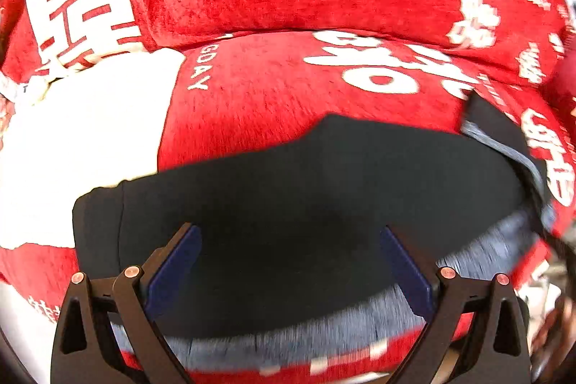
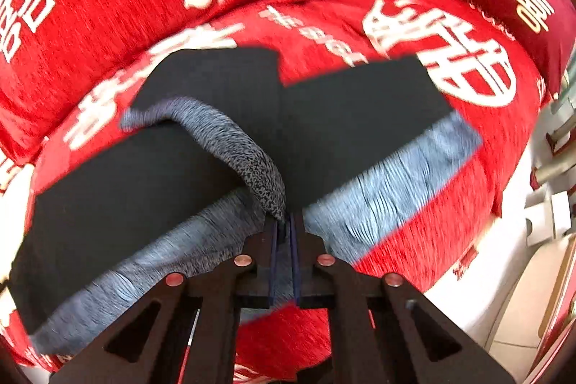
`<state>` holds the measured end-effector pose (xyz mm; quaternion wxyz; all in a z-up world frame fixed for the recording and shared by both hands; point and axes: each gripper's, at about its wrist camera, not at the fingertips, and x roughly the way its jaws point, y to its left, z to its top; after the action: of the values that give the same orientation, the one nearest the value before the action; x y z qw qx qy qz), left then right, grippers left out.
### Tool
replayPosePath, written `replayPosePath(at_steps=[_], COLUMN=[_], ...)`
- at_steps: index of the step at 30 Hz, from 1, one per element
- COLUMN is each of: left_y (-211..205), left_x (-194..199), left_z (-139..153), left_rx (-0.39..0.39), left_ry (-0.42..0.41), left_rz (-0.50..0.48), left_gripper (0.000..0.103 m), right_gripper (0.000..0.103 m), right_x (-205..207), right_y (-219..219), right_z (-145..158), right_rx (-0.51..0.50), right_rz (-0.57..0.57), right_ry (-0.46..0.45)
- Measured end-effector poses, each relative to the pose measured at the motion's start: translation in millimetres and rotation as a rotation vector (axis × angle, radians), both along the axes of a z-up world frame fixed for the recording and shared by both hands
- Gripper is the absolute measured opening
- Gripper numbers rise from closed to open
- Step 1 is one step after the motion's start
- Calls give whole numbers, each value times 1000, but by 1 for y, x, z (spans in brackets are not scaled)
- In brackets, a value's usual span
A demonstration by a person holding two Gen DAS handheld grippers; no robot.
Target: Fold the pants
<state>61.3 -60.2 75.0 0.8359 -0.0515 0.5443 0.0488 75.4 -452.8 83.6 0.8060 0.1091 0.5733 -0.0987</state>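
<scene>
Right now your right claw [image 2: 284,222] is pinching the speckled grey waistband [image 2: 234,135] of the black pants [image 2: 144,175], its jaws closed tight on the fabric and lifting that strip into a raised fold. Your left claw [image 1: 289,240] is hanging wide above the pants [image 1: 288,175], gripping nothing. The pants are lying spread on a red sofa cover [image 2: 414,222] printed with white characters, beside a white cloth [image 1: 90,139].
</scene>
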Motion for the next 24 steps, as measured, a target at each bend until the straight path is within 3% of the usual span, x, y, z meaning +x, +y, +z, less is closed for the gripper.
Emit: replayPosePath(at_steps=[3,6,9,10,11,15,16,18,21,24], left_y=[-3,0,5,6,7,16,16,16,17,22], left_x=[20,18,-2,-10,-18,-42,-50,-57,-64,-63], left_z=[-21,-51,-54,-54,-53,-56,-55,-56,-50,-41], left_rx=[16,84,70,75,76,79,86,90,76,62], left_ry=[64,150,119,117,114,117,115,115,125,122], left_rz=[18,51,44,33,24,23,25,34,49,59], left_gripper=[100,100,100,100,101,102,102,102,102,102], right_gripper=[7,8,42,61,69,74,79,80,80,80], right_x=[-5,-4,-12,-15,-18,-21,-16,-1,30,64], right_y=[0,2,4,5,8,22,29,47,83,118], right_z=[-3,-4,-3,1,7,35,39,43,33,3], right_rx=[-5,-41,-102,-143,-181,-295,-318,-378,-547,-744], right_rz=[-1,38,100,132,157,258,292,367,531,706], right_ry=[-4,2,27,17,-7,-109,-127,-149,-146,-99])
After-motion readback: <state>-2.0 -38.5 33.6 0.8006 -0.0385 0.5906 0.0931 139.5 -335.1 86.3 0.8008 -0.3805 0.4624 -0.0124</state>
